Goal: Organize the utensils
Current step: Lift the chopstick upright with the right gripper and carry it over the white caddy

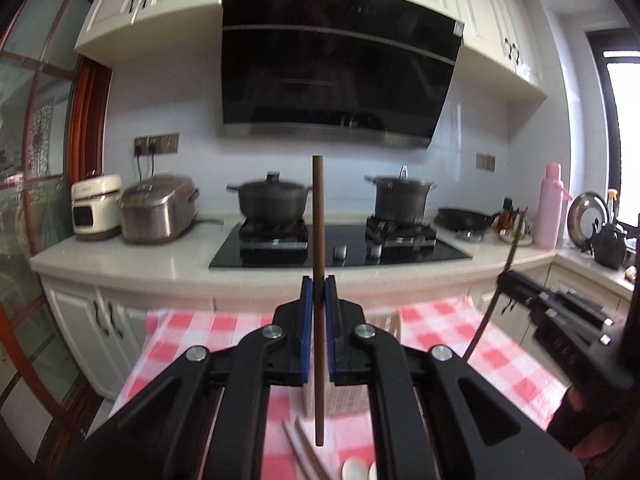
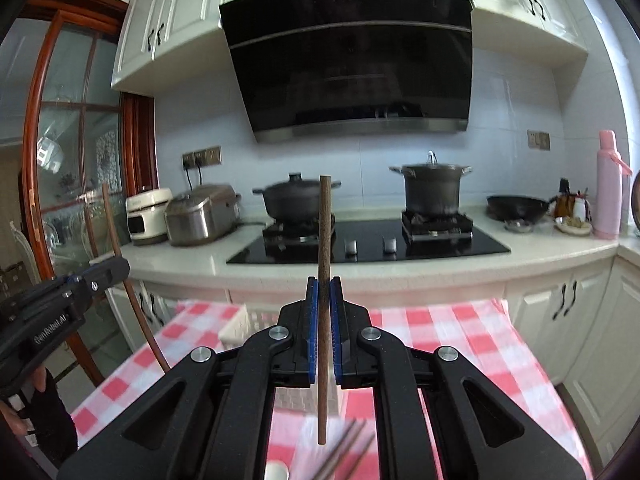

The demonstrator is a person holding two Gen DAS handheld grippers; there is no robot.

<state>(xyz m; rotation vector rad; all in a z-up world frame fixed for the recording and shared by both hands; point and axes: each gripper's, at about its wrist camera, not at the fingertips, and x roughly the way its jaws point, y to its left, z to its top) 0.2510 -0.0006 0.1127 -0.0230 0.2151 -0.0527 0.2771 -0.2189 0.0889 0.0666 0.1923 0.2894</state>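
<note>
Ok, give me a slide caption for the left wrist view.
Left gripper holding a brown chopstick upright above the checked tablecloth, facing the stove.

White lettering reading "GenRobot.AI" runs along the side of the black left claw (image 2: 105,276), seen from the right wrist view; no other text, brand or number is legible in either view

I see a pink-and-white checked cloth (image 1: 500,344), dark brown chopsticks (image 1: 318,240), blue pads (image 2: 313,320) on my black grippers, white cabinets (image 2: 568,300), a black hood (image 1: 340,60), and a pink flask (image 2: 608,188).
</note>
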